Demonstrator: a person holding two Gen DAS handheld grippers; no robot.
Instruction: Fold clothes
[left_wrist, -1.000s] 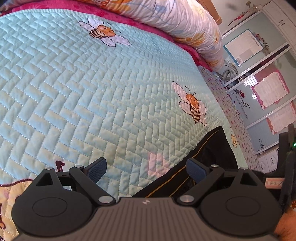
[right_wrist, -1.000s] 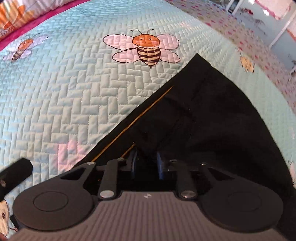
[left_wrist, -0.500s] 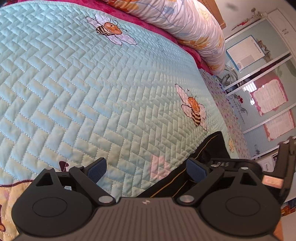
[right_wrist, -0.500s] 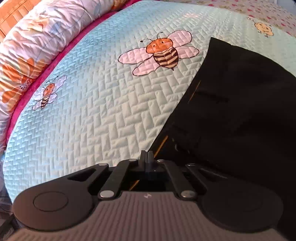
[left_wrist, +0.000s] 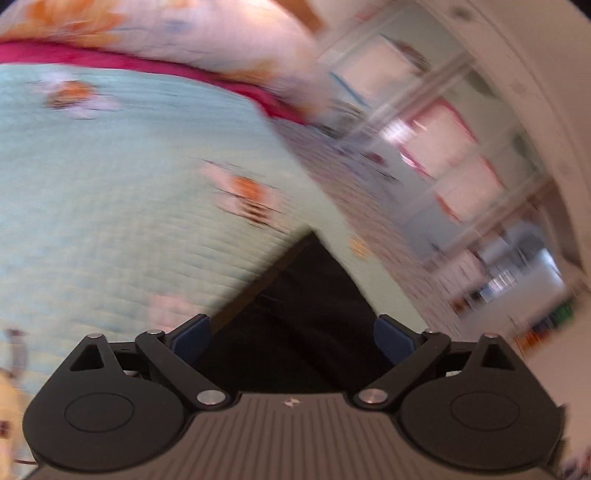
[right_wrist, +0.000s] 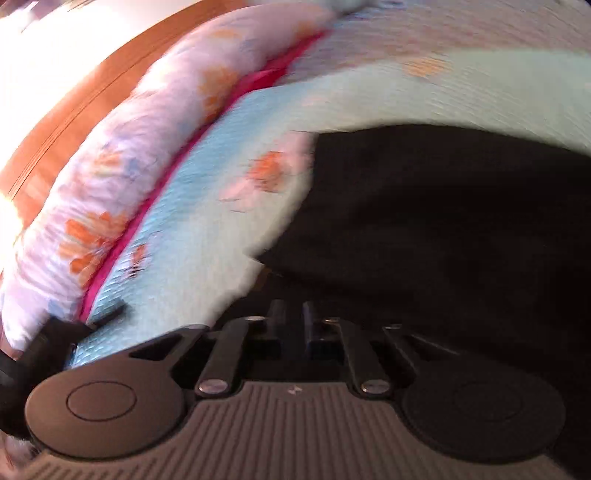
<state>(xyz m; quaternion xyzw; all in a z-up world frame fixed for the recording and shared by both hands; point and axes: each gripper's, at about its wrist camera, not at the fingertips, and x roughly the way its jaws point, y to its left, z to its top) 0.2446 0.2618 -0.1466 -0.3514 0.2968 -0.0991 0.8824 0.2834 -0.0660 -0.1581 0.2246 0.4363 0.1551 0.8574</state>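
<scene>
On the quilted bed (left_wrist: 110, 206) lies a black garment (right_wrist: 443, 229), soft and limp, likely best held at its edges; the right tool (right_wrist: 293, 325) pinches its near edge, while the left tool (left_wrist: 293, 332) gapes empty above it.

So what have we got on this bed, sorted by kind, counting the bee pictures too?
Black garment with a thin orange stripe: 1
Pale blue quilted bedspread: 1
Flowered white and orange pillow or rolled duvet: 1
Bee pictures on the bedspread, blurred: 2 in the left view
Total: 5
</scene>
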